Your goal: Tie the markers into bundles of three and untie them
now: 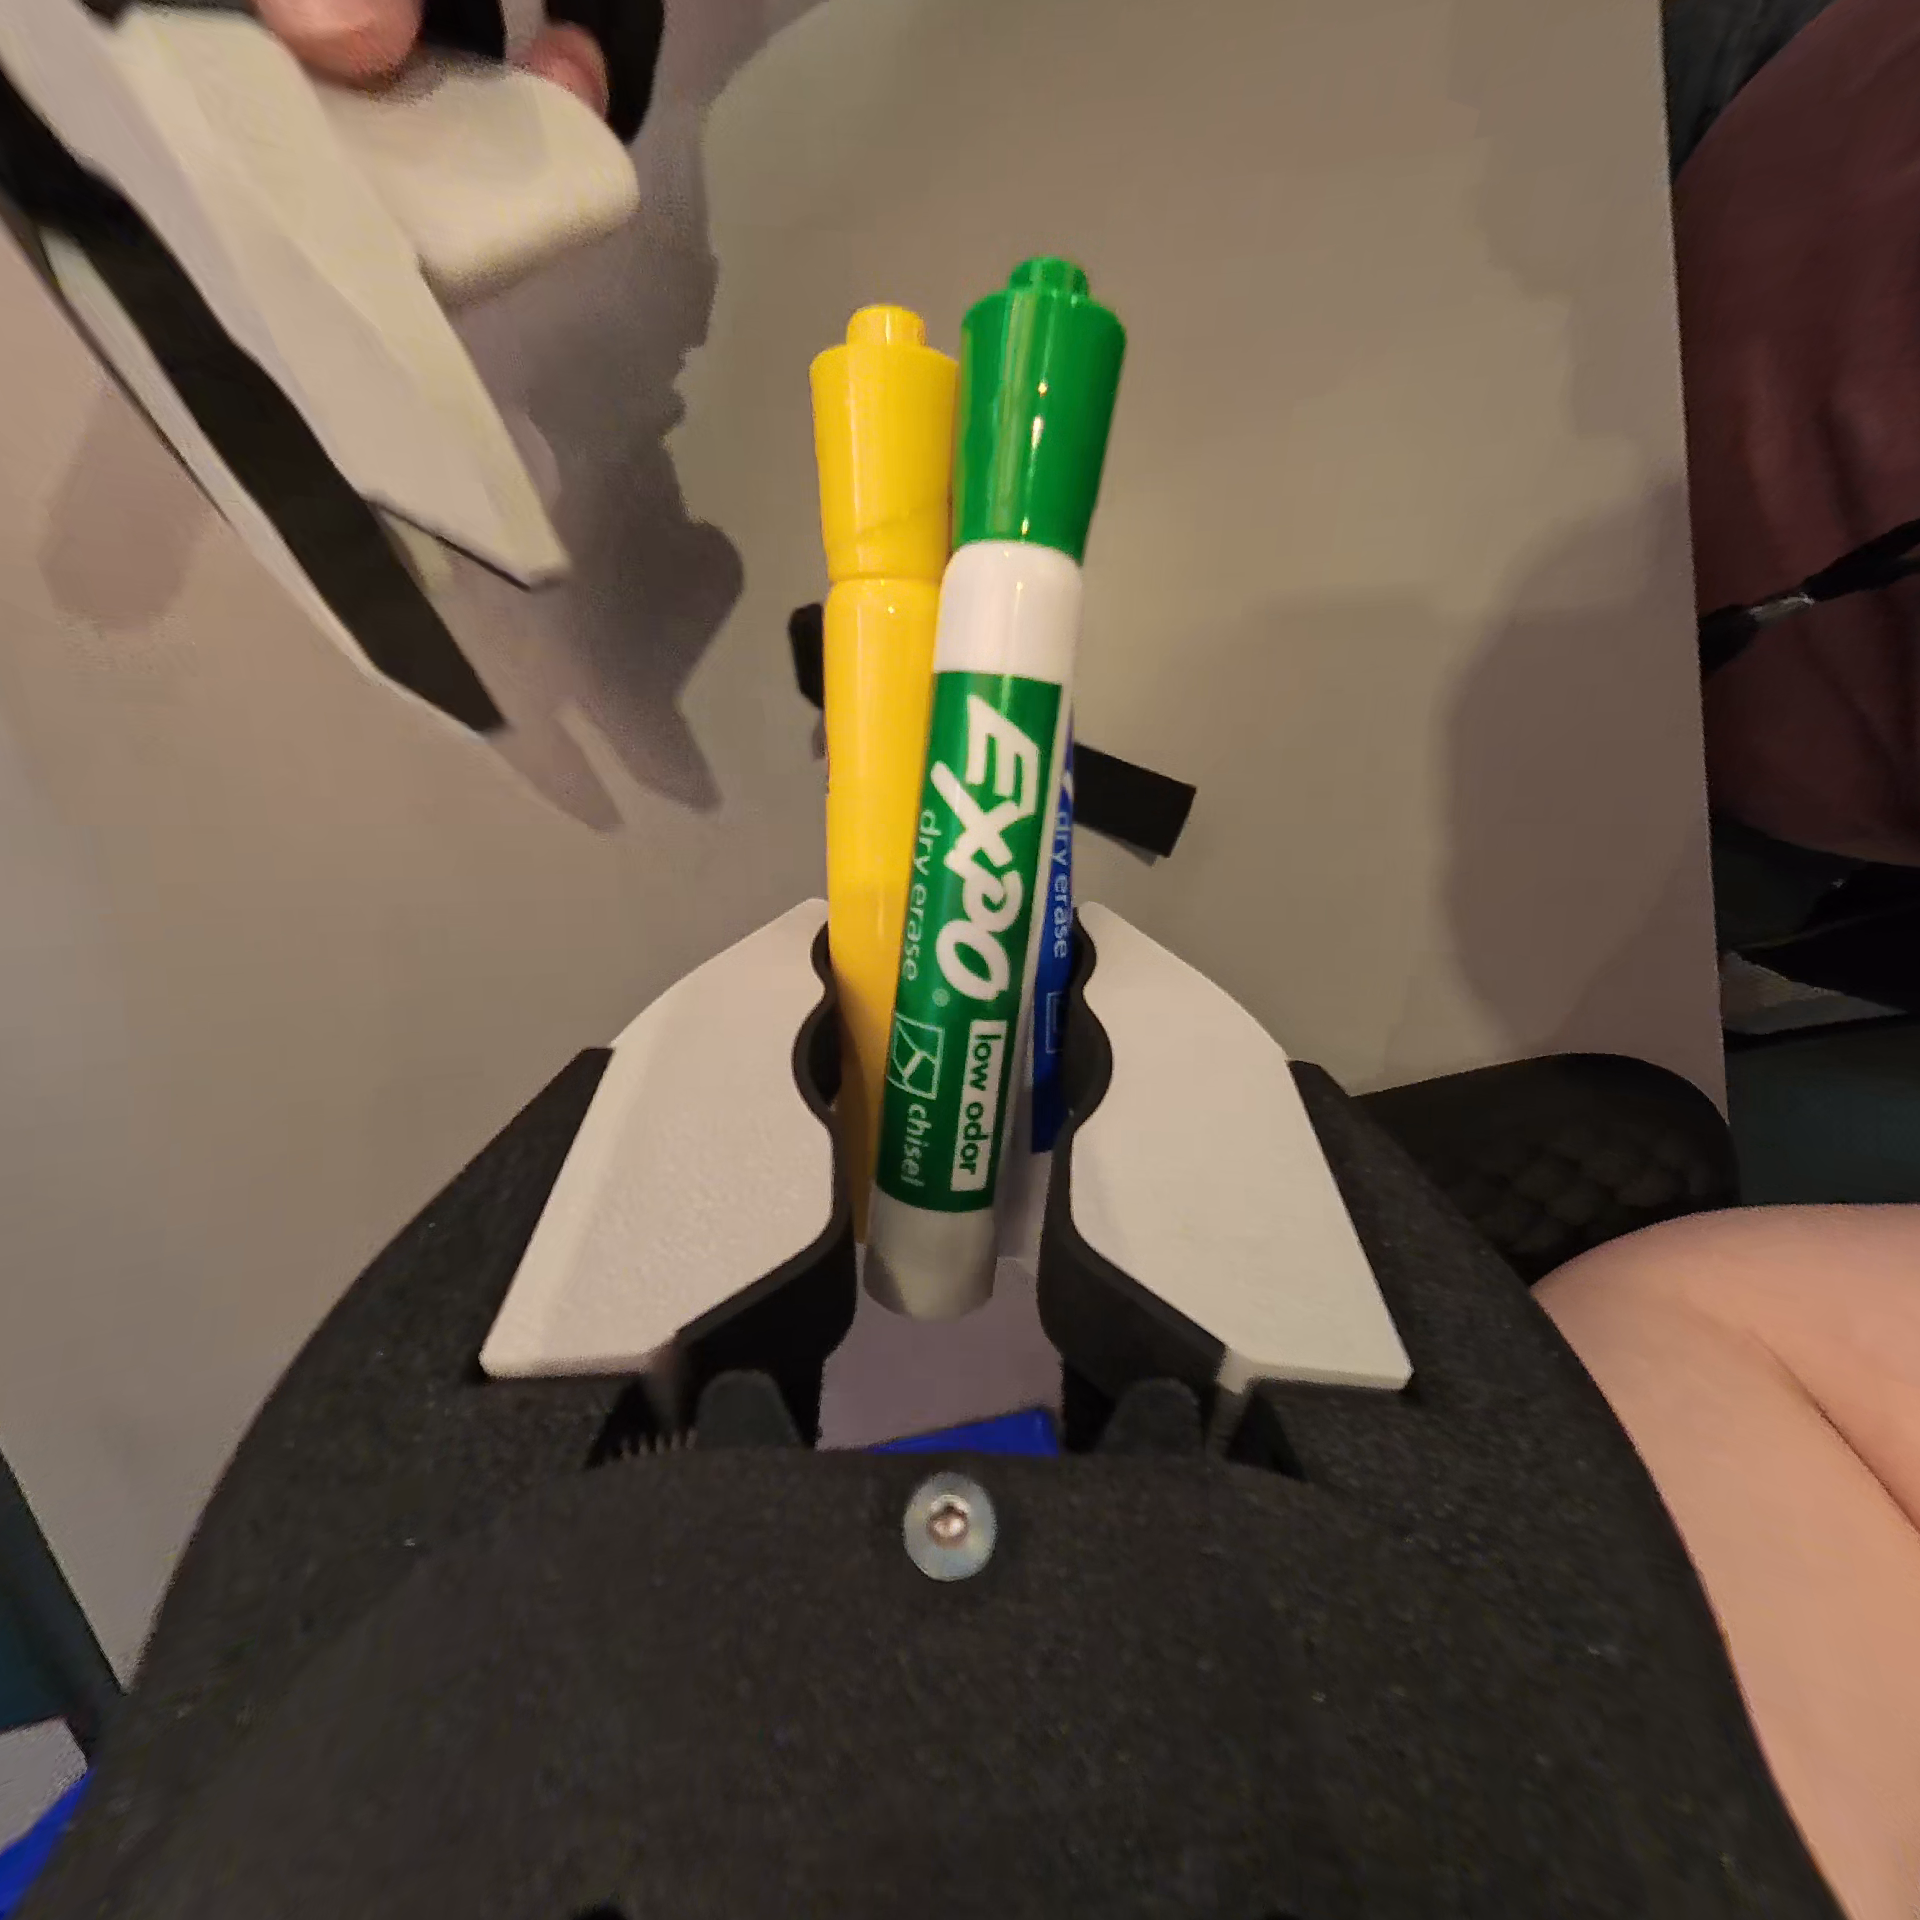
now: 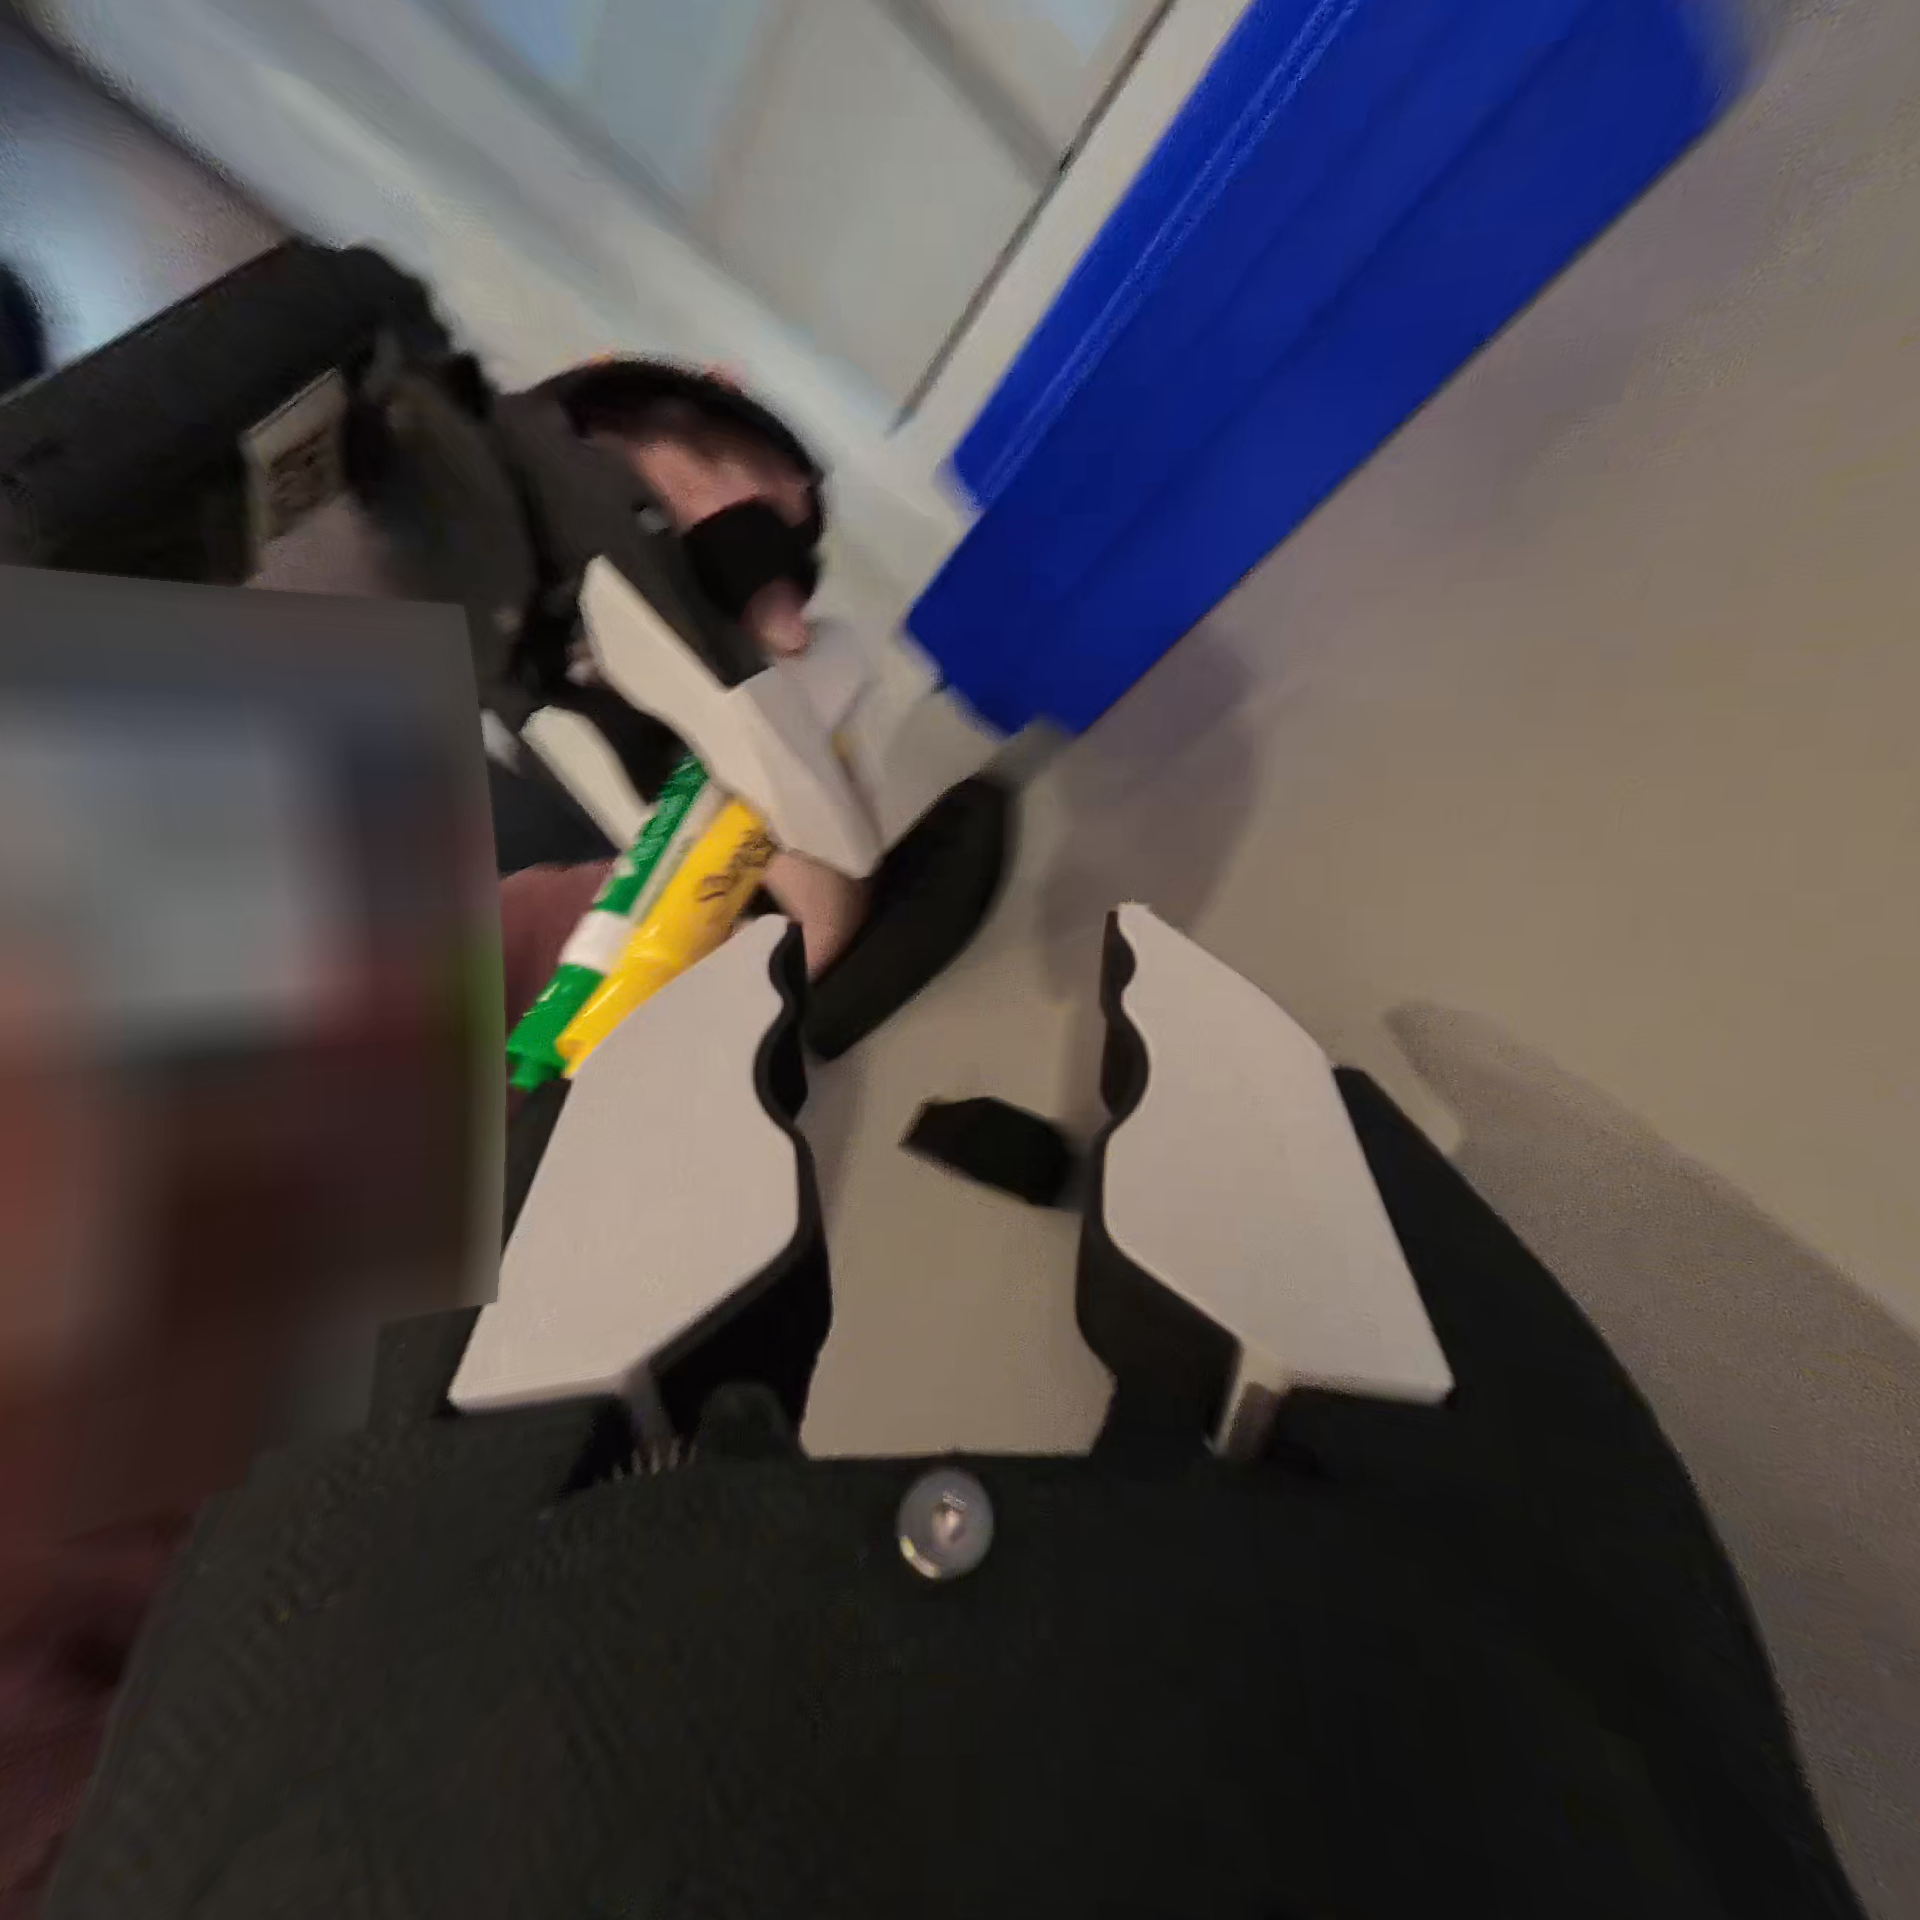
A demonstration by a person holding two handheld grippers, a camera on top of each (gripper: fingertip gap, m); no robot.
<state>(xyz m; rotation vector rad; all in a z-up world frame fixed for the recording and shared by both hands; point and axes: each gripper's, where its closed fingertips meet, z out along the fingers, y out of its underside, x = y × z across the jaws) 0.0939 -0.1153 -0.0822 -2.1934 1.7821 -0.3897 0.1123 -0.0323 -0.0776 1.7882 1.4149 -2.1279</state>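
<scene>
Between the left gripper's (image 1: 951, 997) clenched fingers stand the yellow marker (image 1: 883, 644), green marker (image 1: 997, 748) and a mostly hidden blue marker (image 1: 1051, 997), black strap (image 1: 1132, 816) behind them. Right wrist view alone shows the right gripper (image 2: 951, 1039) released, empty, a black strap piece (image 2: 987, 1143) lying on the table (image 2: 1558, 727) between its fingers, and a blue bin (image 2: 1299, 364) beyond

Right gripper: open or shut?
Open. The right gripper has a wide gap between its fingers, with only table visible through it.

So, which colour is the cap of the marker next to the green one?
Yellow cap, clearest in the left wrist view.
</scene>
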